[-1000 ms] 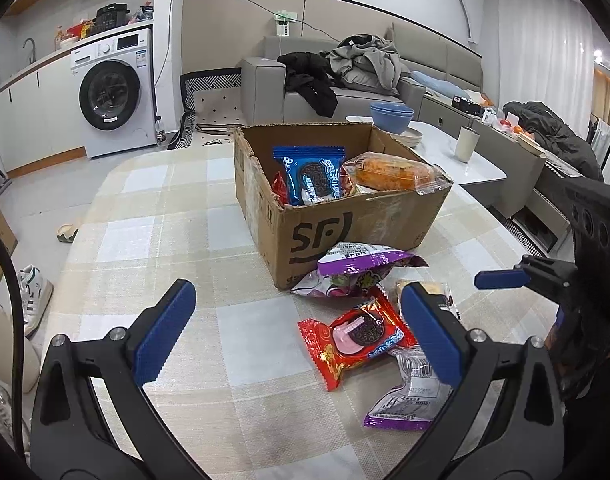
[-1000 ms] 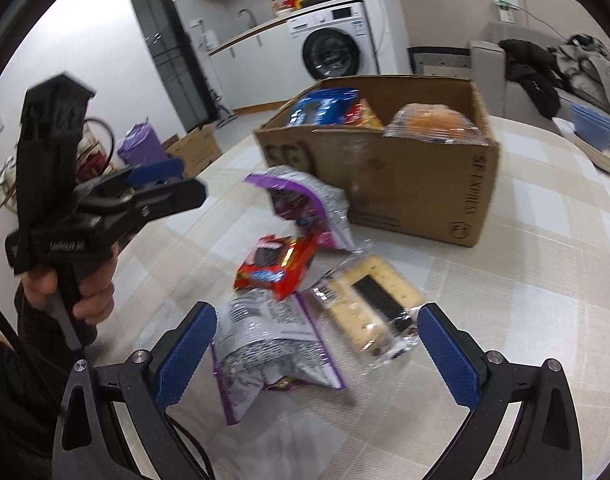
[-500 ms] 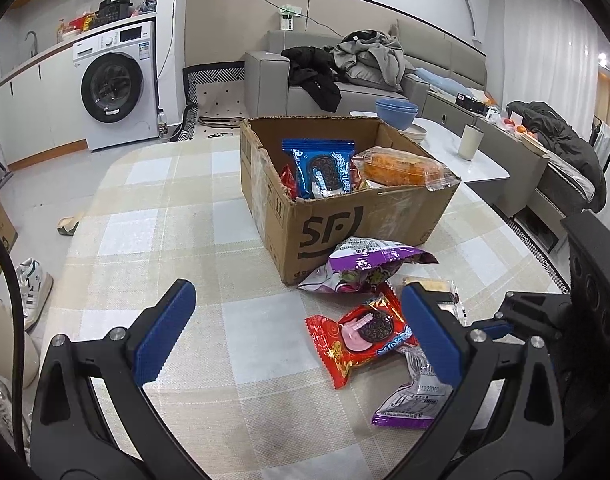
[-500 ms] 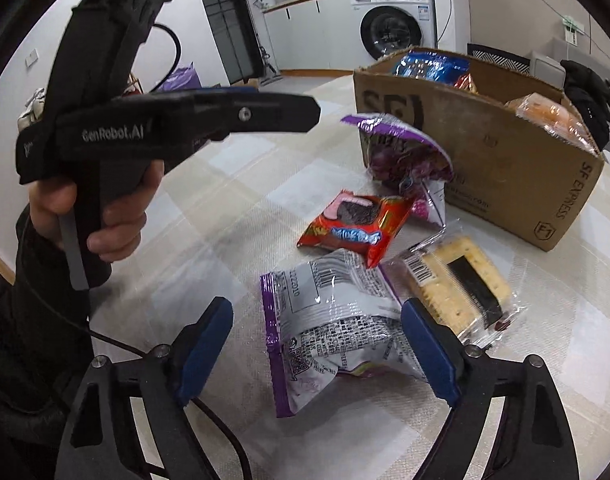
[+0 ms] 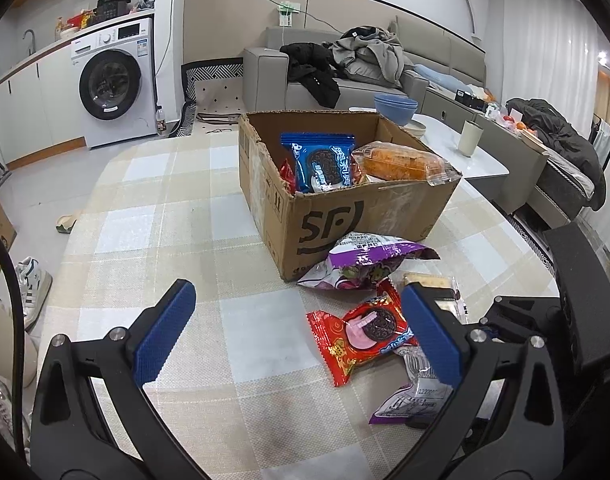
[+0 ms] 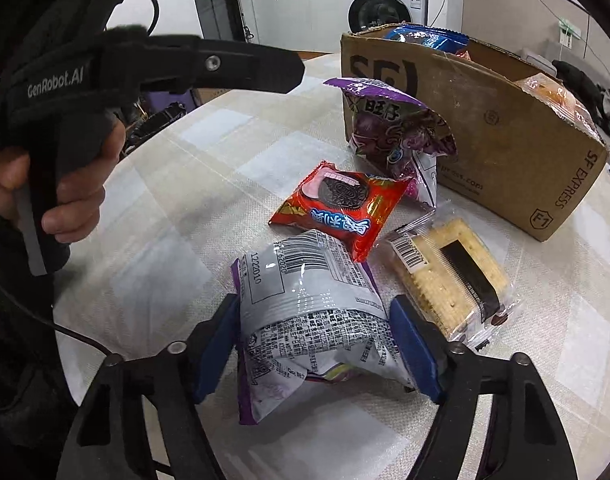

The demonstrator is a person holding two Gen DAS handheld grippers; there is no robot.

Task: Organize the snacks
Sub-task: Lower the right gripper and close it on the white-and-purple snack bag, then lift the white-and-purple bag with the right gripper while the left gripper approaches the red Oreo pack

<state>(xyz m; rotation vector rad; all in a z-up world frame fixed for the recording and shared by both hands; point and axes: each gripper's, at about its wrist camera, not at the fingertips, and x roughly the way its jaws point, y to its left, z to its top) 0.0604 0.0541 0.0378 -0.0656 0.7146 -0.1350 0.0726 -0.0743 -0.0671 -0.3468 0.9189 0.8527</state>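
Right gripper (image 6: 315,344) has been closing its blue ribbed pads around a crinkled silver-and-purple snack bag (image 6: 305,312) lying on the checked tablecloth (image 6: 177,208), apparently touching both sides. Its long axis runs away towards the glossy red cookie packet (image 6: 341,208). Left gripper (image 5: 297,332) hovers open, empty.

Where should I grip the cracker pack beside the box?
Take the cracker pack across its narrow width at the middle, coming down from above. It lies flat and long on the tablecloth, with bare cloth on its right side; the silver bag crowds its left.
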